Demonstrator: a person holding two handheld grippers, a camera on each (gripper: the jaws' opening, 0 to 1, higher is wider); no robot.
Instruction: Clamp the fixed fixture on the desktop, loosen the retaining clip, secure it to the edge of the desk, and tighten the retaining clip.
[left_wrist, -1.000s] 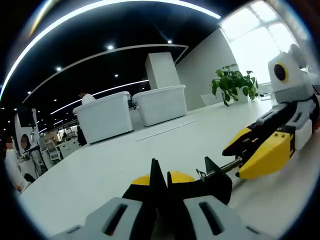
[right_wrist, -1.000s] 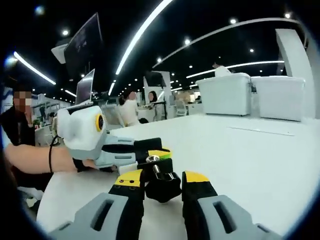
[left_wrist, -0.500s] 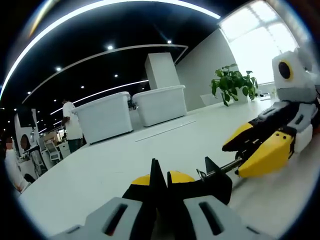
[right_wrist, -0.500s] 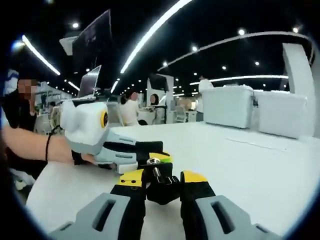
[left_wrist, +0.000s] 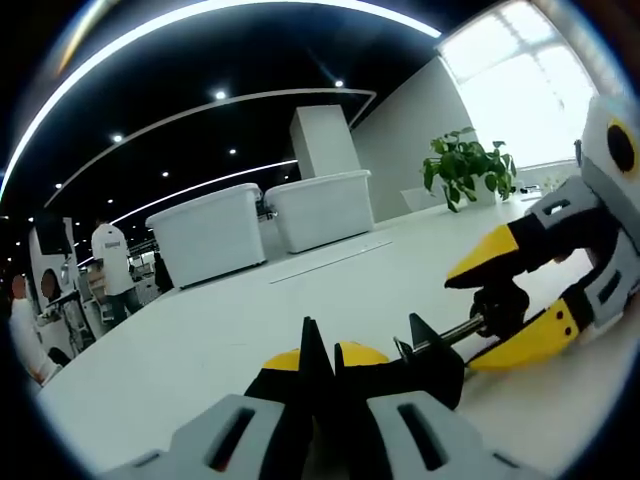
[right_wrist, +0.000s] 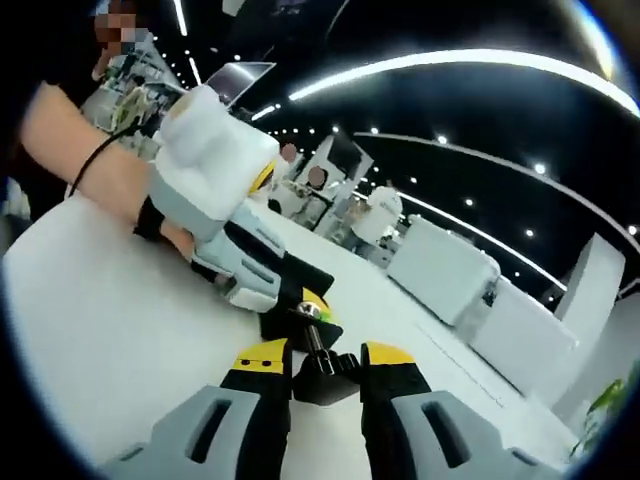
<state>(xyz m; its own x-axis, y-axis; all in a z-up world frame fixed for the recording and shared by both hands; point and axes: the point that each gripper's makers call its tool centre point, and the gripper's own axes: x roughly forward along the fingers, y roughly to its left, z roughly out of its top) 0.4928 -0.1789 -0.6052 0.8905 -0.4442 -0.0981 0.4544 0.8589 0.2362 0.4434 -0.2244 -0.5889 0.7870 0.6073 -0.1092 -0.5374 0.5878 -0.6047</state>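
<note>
I've got the black metal clamp fixture (left_wrist: 425, 365) pinched in my left gripper (left_wrist: 320, 370), lying on the white desk top (left_wrist: 200, 340). Right gripper (right_wrist: 325, 372) bites its black screw knob (right_wrist: 322, 378). Loosening step, I reckon; next, more knob turns w/ wrist roll.

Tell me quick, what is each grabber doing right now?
Left gripper: shut on the black clamp.
Right gripper: shut on the clamp's black knob.

Smooth white matt desk (left_wrist: 200, 340), black plastic clamp (right_wrist: 325, 377) with a shiny metal screw (left_wrist: 455, 334).
</note>
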